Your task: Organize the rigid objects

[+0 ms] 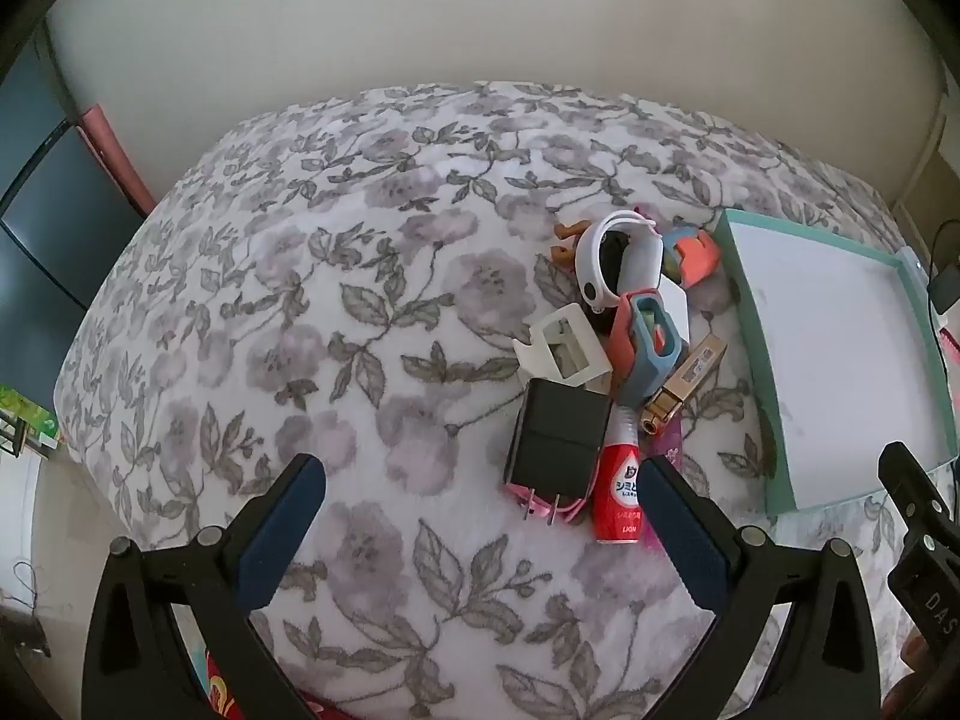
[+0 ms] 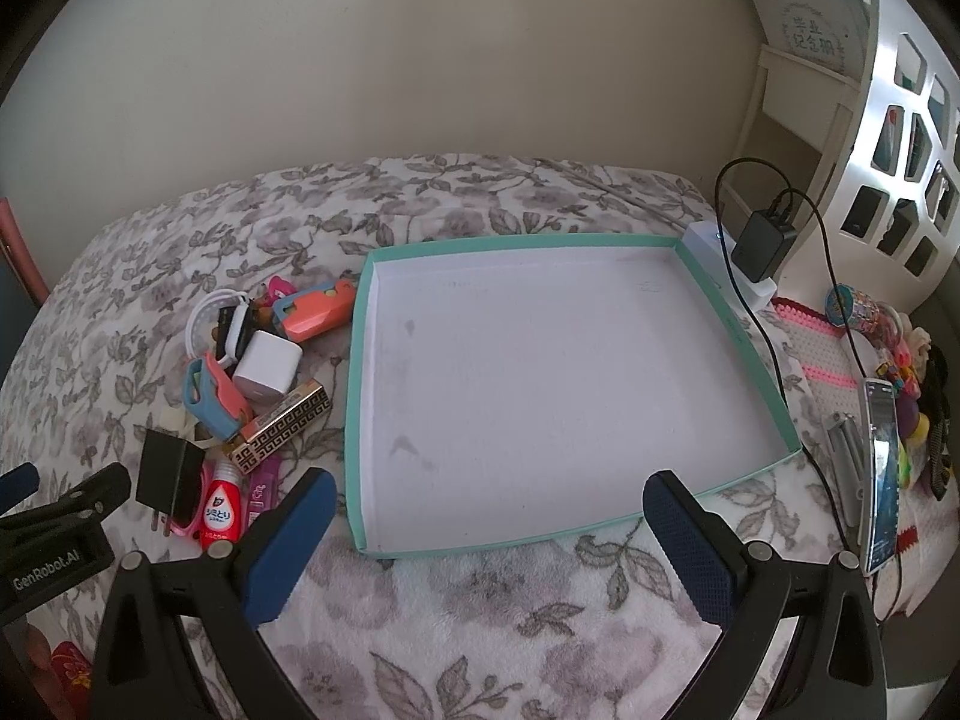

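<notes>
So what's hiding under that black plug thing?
A pink strap pokes out from beneath the black charger, beside its metal prongs. The red bottle lies next to it. Whatever else sits under the charger is covered, so I can't tell.

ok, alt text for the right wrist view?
An open right gripper hovers over an empty teal-rimmed tray on a floral blanket. Left of the tray lies a pile of small items, including a black charger and red bottle; the left gripper shows at the left edge.

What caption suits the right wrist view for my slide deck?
Open right gripper faces an empty teal tray on the floral blanket, clutter pile at left.
</notes>
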Demonstrator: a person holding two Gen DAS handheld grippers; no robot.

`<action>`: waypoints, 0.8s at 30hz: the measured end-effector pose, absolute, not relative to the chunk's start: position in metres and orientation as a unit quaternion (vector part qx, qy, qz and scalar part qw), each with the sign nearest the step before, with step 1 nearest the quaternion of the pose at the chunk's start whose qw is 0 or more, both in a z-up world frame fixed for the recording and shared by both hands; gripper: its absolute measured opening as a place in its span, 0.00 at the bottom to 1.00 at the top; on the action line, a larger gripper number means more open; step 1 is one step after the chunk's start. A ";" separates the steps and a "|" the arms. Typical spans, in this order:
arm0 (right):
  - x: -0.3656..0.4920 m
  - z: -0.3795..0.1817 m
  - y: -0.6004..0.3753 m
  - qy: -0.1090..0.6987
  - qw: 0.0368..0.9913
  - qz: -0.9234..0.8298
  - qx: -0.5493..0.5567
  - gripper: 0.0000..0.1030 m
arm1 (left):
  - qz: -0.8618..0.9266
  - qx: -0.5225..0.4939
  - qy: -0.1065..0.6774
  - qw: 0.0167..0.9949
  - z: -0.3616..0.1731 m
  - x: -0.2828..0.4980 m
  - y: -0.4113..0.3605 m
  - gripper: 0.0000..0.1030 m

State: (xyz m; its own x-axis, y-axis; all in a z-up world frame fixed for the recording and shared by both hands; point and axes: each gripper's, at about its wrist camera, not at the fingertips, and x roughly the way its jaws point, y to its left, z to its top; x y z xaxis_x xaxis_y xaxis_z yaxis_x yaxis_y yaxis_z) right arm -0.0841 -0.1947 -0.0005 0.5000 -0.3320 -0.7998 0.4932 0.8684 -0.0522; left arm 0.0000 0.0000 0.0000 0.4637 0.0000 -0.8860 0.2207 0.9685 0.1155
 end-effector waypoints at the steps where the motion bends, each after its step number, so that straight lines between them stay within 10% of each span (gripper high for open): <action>1: -0.084 0.000 -0.195 0.439 0.861 -0.240 0.092 1.00 | -0.065 0.108 0.514 0.848 0.000 0.000 0.000 1.00; 24: -0.081 -0.004 -0.195 0.448 0.858 -0.237 0.088 1.00 | -0.066 0.110 0.530 0.838 -0.005 0.001 0.001 1.00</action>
State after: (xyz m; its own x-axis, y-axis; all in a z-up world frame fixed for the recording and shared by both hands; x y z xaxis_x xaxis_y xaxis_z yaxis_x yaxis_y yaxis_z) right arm -0.0812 -0.1946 -0.0036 0.4863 -0.3268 -0.8104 0.4845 0.8726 -0.0612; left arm 0.0008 0.0012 -0.0054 0.4300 0.0052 -0.9028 0.2281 0.9669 0.1142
